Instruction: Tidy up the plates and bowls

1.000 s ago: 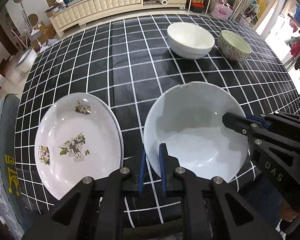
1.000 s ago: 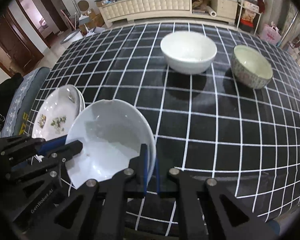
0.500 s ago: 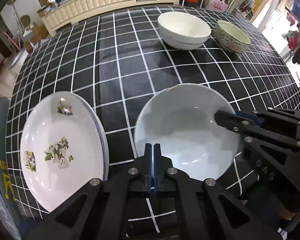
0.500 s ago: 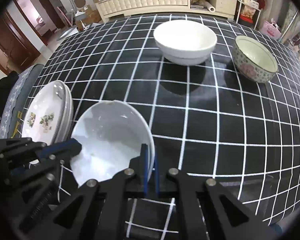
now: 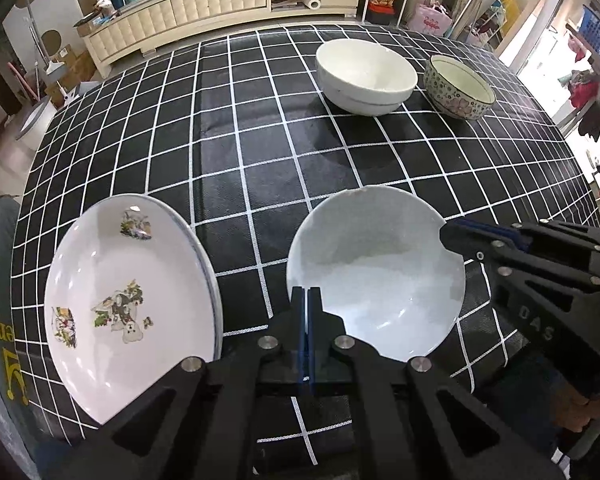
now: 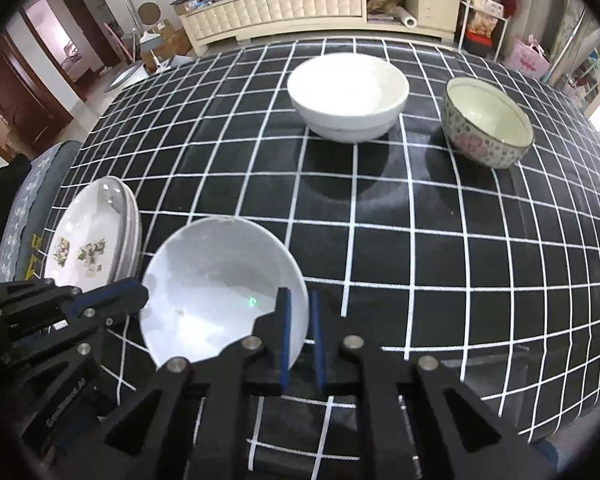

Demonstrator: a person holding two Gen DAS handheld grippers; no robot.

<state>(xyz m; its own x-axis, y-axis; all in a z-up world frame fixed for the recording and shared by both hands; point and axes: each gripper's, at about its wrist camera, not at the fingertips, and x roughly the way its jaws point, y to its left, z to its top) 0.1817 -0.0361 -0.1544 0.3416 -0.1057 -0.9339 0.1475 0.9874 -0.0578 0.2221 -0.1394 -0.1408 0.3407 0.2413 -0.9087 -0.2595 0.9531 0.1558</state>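
Note:
A plain white plate (image 5: 376,276) is held above the checked tablecloth between both grippers; it also shows in the right wrist view (image 6: 216,288). My left gripper (image 5: 307,308) is shut on its left rim. My right gripper (image 6: 299,312) straddles its right rim with the jaws slightly parted. A stack of flower-printed plates (image 5: 124,304) lies at the near left, also seen from the right wrist (image 6: 96,240). A white bowl (image 5: 366,76) and a floral bowl (image 5: 458,86) stand at the far side.
The table (image 5: 260,140) has a black cloth with a white grid. A grey chair (image 6: 28,200) stands at its left edge. A cream sideboard (image 6: 300,4) runs along the far wall.
My left gripper closed on the plate's left rim. The right gripper's jaws have parted slightly on the right rim. The plate has shifted a little away from the plate stack.

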